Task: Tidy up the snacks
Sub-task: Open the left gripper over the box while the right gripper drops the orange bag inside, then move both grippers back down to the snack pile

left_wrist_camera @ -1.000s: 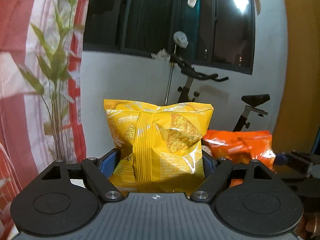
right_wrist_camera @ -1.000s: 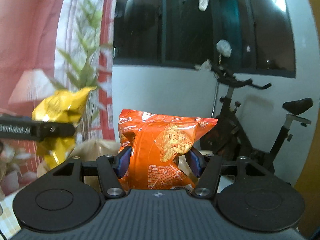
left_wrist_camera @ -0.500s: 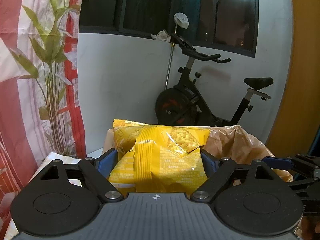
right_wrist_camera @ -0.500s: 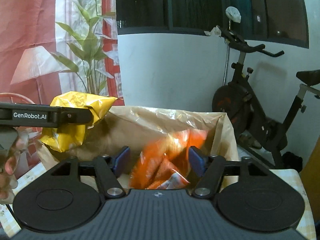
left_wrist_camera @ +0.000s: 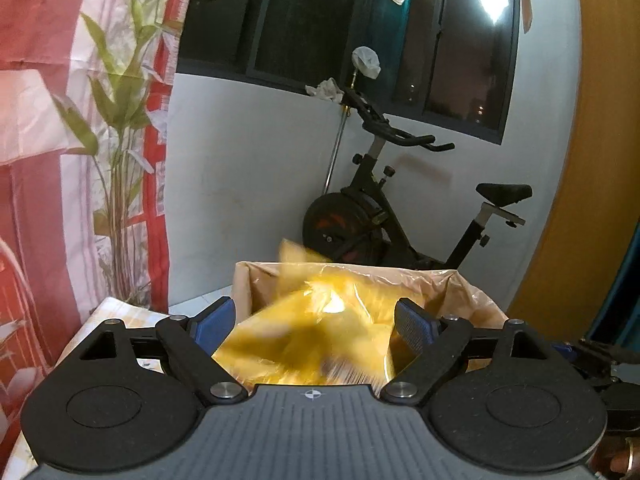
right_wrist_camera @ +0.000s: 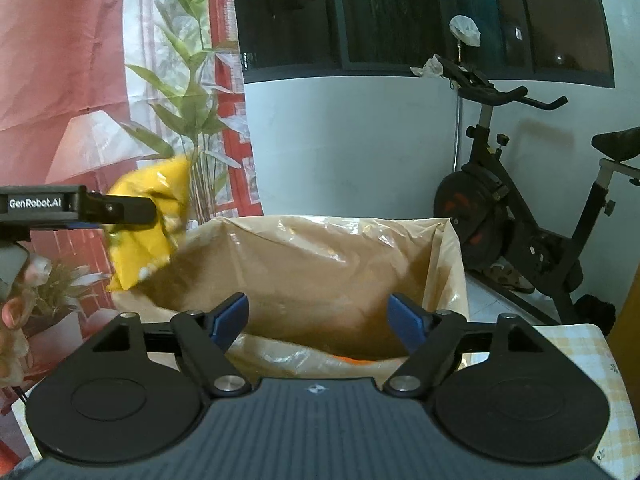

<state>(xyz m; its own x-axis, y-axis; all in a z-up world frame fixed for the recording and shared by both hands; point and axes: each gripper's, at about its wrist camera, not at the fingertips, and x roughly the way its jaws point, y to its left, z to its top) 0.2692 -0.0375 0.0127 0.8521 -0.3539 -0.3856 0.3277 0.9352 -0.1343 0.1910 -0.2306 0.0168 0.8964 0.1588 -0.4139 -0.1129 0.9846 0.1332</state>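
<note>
A yellow snack bag [left_wrist_camera: 304, 328] is blurred and tilted between the wide-apart fingers of my left gripper [left_wrist_camera: 316, 316]. The right pad's face is bare, so the pads do not press on it. From the right wrist view the same yellow bag [right_wrist_camera: 148, 236] hangs by a left gripper finger [right_wrist_camera: 120, 210] over the left rim of a box lined with clear plastic [right_wrist_camera: 320, 224]. My right gripper [right_wrist_camera: 318, 312] is above the box, its jaws opening with nothing between them. A sliver of the orange snack bag [right_wrist_camera: 356, 358] lies inside the box.
An exercise bike [right_wrist_camera: 512, 216] stands behind the box by the white wall. A red and white curtain with a plant print [left_wrist_camera: 100, 160] hangs on the left. A checked tablecloth [right_wrist_camera: 580, 360] shows at the right. A person's hand [right_wrist_camera: 12, 320] is at the left edge.
Both grippers came down over the lined box. The right gripper let go of the orange bag, which dropped in. The yellow bag has tipped and come loose from the left pads.
</note>
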